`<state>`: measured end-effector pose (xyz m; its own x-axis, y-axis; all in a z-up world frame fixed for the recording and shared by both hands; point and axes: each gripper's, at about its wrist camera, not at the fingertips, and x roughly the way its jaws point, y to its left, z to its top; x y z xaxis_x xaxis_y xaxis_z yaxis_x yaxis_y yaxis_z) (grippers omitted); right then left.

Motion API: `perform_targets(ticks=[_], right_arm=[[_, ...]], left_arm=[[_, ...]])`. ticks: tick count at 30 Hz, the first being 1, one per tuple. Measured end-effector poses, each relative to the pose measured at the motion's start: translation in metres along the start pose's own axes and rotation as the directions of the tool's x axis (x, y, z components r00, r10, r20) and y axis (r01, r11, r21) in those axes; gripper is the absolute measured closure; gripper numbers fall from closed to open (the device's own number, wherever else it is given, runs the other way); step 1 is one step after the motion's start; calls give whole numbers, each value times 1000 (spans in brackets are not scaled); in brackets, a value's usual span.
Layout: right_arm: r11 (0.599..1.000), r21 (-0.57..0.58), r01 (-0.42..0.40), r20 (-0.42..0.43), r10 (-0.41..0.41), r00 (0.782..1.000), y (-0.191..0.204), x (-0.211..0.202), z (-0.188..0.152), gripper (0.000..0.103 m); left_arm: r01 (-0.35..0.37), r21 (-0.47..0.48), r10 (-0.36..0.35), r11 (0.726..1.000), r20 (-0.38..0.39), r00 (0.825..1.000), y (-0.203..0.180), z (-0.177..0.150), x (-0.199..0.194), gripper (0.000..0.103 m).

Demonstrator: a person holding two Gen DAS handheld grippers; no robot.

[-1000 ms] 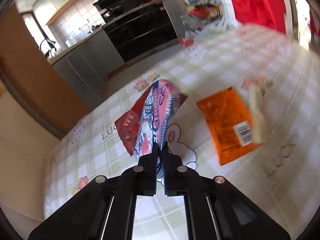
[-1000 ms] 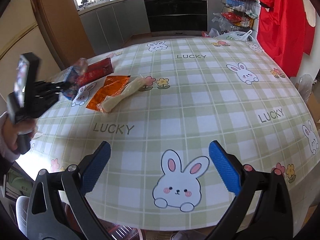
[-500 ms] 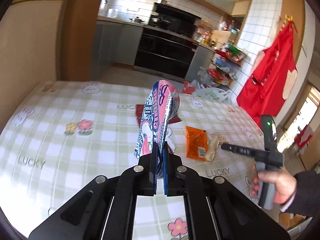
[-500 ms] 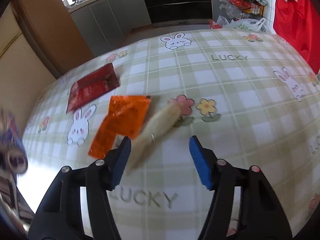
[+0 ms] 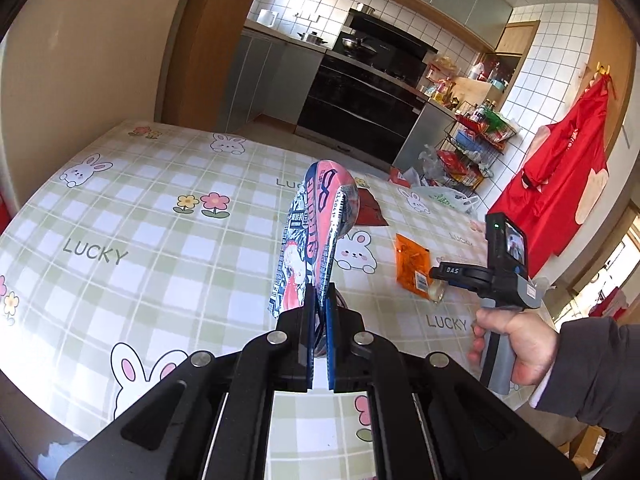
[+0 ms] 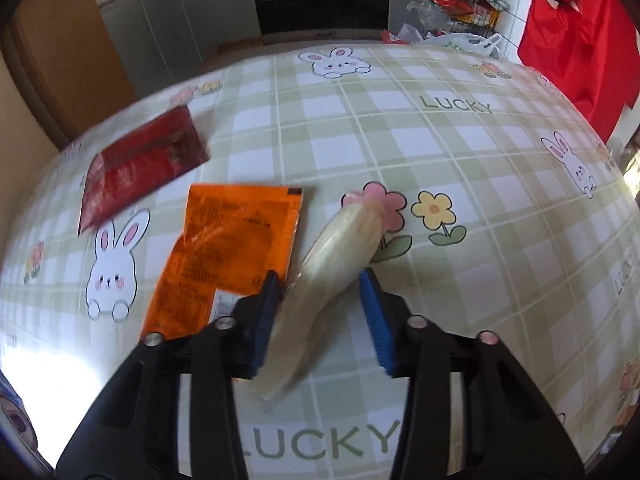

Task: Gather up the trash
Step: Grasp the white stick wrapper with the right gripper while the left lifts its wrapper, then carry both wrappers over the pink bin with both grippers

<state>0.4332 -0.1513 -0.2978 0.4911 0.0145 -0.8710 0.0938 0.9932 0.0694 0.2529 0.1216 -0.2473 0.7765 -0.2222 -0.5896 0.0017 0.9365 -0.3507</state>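
- Left wrist view: the left gripper (image 5: 319,300) has its jaws pressed together on the bottom edge of a pink-and-blue snack wrapper (image 5: 316,236), which stands upright above the checked tablecloth (image 5: 168,264).
- Right wrist view: the right gripper (image 6: 320,304) is closing its blue pads (image 6: 266,312) around a pale clear wrapper (image 6: 332,264) lying on the tablecloth; the left pad looks to be touching it, the right pad stands just clear.
- An orange packet (image 6: 228,252) lies just left of the pale wrapper, a red packet (image 6: 140,168) beyond it, farther left.
- A hand (image 5: 516,344) grips the right gripper's handle.
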Motion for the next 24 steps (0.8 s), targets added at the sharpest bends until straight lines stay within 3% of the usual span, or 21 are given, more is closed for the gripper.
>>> perform_targets(ticks=[1, 4, 12, 19, 24], right_arm=[[1000, -5, -20, -11, 20, 1000, 1, -3, -3, 81], [998, -14, -56, -20, 56, 998, -1, -13, -11, 84], [989, -63, -137, 60, 141, 988, -11, -71, -37, 85], [966, -139, -219, 99, 234, 967, -22, -139, -75, 85], [944, -145, -296, 133, 315, 940, -37, -190, -101, 85]], left_arm=[[4, 2, -4, 1000, 0, 1000, 0, -1, -2, 98], [12, 10, -12, 1000, 0, 1000, -5, -5, -11, 98], [41, 40, -41, 998, -1, 999, -28, -12, -41, 98], [66, 85, -66, 994, 0, 998, -58, -22, -77, 98], [74, 119, -76, 990, 18, 997, -80, -32, -112, 98]])
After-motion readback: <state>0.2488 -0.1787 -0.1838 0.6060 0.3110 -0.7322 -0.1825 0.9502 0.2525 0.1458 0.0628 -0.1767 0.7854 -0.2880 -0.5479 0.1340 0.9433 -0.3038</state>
